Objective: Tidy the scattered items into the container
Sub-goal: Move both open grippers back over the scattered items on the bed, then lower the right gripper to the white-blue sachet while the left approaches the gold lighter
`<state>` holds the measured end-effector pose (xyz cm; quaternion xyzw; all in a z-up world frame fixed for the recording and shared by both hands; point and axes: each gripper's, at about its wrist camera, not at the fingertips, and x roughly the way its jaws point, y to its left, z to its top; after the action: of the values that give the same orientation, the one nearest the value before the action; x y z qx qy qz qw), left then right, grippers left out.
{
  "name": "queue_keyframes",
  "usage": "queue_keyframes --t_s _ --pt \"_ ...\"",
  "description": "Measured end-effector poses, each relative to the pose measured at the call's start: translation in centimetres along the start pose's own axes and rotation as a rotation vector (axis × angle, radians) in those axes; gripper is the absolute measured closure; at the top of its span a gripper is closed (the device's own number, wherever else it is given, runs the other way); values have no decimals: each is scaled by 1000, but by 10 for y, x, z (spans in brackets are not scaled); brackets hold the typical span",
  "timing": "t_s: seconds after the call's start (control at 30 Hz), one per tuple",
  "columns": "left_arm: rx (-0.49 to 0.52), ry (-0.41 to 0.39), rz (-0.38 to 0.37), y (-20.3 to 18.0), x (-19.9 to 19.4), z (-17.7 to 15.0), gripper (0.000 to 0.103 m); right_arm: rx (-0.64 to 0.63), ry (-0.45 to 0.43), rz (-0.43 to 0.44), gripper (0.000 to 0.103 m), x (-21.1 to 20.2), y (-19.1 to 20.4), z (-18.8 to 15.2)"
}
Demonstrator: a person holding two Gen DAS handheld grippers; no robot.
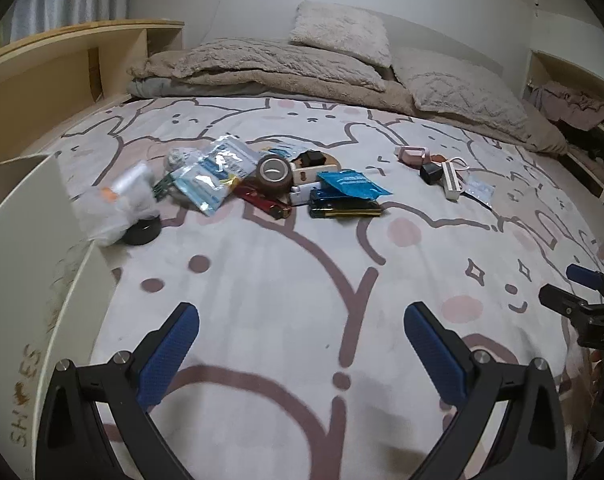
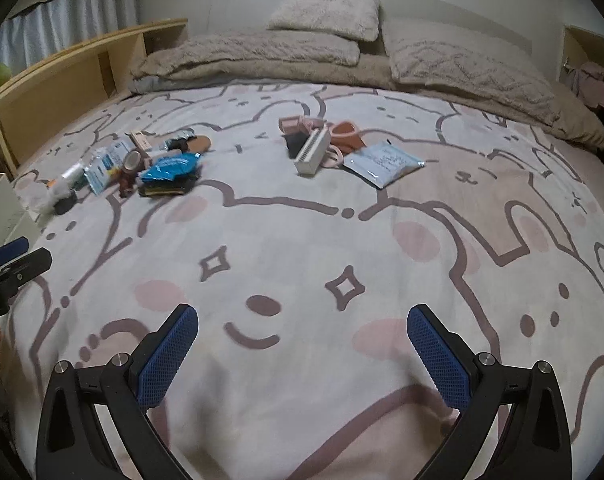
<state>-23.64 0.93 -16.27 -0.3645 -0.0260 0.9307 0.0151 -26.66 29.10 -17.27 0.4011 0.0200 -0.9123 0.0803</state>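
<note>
Both tools hang over the near part of the bed (image 1: 286,280), with nothing yet in hand: the left tool (image 1: 302,344) has its blue pads spread wide and empty, and the right tool (image 2: 302,344) is spread just as wide and also holds nothing. The container (image 1: 30,248), a white box with lettering on its wall, stands at the left edge of the bed, close beside the left tool. The scattered items lie in two clusters farther up the blanket. The left cluster, near the container, has a clear plastic bag (image 1: 130,196), a roll of brown tape (image 1: 274,173), a blue packet (image 1: 351,186) lying on a dark flat case, and silvery sachets (image 1: 218,172). The right cluster, well apart from it, has a white comb-like bar (image 2: 311,152), a pale packet (image 2: 383,162) and some pink pieces (image 2: 302,124). The step in hand looks like the first reach, so the task seems barely begun. A sensible way is to send the left tool to the cluster near the box and the right tool to the far right cluster. Firm things such as the tape roll should pinch easily. The flat sachets lie flush on soft cloth and may need a low, angled approach to catch an edge. The bag will probably crumple, so it is best gripped by a fold.
</note>
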Motion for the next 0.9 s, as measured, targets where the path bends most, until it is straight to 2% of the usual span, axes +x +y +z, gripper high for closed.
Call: queue_keyframes --t_s 0.17,0.37,0.5,0.63,0.77,0.9 --pt "34 17 -2 -19 22 8 0 18 25 -22 0 16 -12 3" --pt "8 73 -14 -30 54 23 0 107 47 -11 0 31 -39 8" --pt "-7 95 -35 -37 73 36 0 157 103 -30 0 49 -56 8" --pt "-18 131 -74 -43 91 44 0 128 117 -47 0 58 -55 12" --pt "-25 160 -62 -44 107 48 0 112 122 -48 0 66 -56 14" --pt "-53 164 -9 -36 120 55 0 109 140 -59 0 76 -57 17"
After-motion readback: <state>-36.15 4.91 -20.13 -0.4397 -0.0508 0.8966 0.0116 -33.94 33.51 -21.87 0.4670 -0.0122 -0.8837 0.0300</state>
